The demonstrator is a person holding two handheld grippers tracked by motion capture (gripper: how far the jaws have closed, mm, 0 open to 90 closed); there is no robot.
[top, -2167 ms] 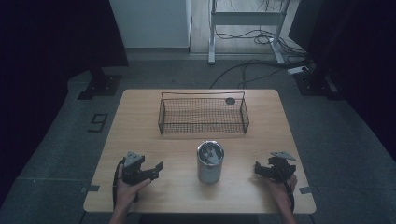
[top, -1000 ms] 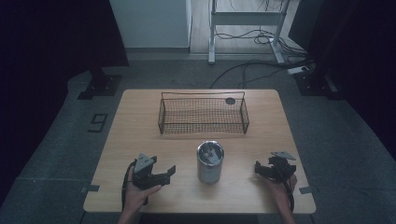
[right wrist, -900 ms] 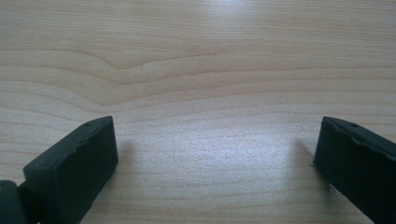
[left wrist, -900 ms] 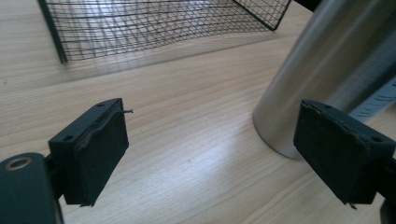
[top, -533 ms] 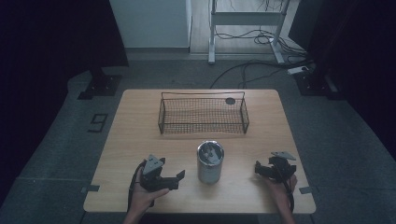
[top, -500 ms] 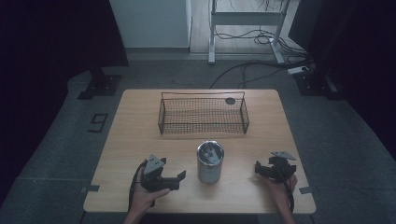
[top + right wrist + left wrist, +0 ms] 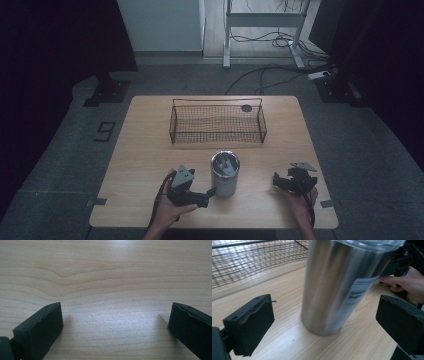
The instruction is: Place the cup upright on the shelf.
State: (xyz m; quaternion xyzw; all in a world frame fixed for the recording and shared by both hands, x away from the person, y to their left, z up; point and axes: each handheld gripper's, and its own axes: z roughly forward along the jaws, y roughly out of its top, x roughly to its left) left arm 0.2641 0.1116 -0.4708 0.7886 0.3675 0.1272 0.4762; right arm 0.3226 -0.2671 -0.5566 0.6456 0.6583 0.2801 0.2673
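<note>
A steel tumbler (image 7: 225, 172) with a clear lid and a white label stands upright near the table's front middle. My left gripper (image 7: 209, 196) sits just left of it and points at its base. Its jaws have just been opening. In the left gripper view the tumbler (image 7: 337, 285) rises close ahead of the gap between the wide jaws of my left gripper (image 7: 325, 327), and neither pad touches it. My right gripper (image 7: 276, 182) rests at the front right, apart from the tumbler. In the right gripper view this gripper (image 7: 115, 327) stands open over bare wood.
A black wire basket (image 7: 217, 122) stands across the far middle of the wooden table (image 7: 145, 150), with a small dark disc (image 7: 246, 108) behind its right end. The basket (image 7: 249, 262) also lies beyond the tumbler in the left gripper view. The person's right hand (image 7: 404, 282) shows past the tumbler.
My left gripper has slid right across the table's front toward the tumbler, and its jaws have spread wider. The right gripper and the tumbler have stayed in place.
</note>
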